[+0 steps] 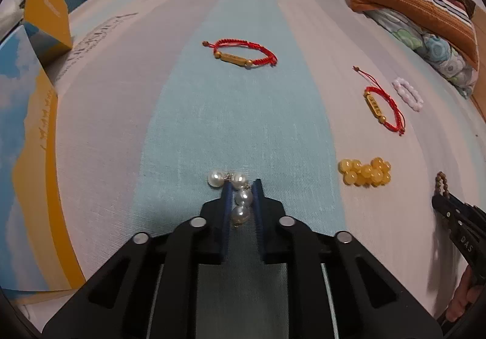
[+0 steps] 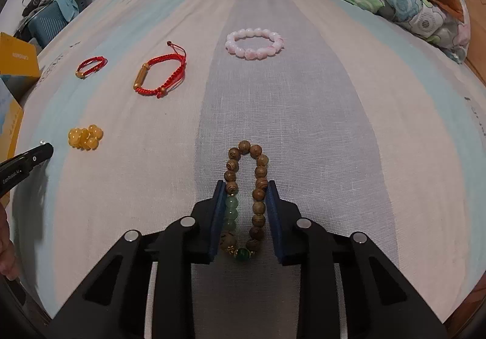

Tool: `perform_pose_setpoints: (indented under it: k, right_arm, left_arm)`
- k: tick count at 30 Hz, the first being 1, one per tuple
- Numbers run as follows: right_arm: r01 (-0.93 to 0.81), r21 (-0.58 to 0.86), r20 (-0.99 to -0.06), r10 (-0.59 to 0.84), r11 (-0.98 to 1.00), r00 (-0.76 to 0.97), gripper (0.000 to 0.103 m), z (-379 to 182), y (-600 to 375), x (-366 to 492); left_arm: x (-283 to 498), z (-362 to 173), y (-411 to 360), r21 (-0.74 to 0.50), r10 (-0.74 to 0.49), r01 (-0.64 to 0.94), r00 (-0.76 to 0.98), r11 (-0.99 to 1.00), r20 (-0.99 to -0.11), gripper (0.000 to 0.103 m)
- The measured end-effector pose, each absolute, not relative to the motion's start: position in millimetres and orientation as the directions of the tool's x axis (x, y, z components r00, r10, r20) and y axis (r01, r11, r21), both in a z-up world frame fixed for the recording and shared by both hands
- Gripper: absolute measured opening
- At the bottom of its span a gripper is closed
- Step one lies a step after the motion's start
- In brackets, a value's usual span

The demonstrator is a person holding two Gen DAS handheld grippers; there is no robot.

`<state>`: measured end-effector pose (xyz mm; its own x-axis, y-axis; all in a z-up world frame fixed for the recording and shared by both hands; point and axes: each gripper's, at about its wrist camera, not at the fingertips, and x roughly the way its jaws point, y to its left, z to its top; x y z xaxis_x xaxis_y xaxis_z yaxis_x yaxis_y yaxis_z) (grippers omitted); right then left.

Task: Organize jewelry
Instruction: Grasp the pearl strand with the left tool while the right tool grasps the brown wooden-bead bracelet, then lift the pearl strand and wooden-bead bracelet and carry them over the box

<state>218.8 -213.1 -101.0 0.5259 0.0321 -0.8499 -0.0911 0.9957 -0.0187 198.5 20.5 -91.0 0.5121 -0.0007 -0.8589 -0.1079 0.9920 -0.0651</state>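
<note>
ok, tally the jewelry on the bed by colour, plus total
Red cord bracelets: 2
Pink bead bracelet: 1
Yellow bead bracelet: 1
White pearl piece: 1
Brown wooden bead bracelet: 1
Total: 6

Left claw angled steeply down, blue pads narrowed around a pearl strand, right claw tilted down likewise (also seen at the left view's right edge), pads closed against a wooden bead bracelet, both claws near the bed.
</note>
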Motion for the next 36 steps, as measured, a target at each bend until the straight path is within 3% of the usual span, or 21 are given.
perform_pose_setpoints:
  k: [4, 36]
  right_arm:
    - [-0.091, -0.027, -0.847, 0.025, 0.996, 0.53, 0.007, -100, -215, 219]
    - [-0.094, -0.006, -0.805, 0.05, 0.996, 0.592, 0.007, -53, -213, 199]
  left_arm:
    - [196, -89, 20, -0.061, -0.005, -0.092, 0.515, 0.994, -0.857, 0.01]
    - [181, -44, 28, -0.095, -0.047, -0.06, 0.548, 0.994, -0.835, 0.01]
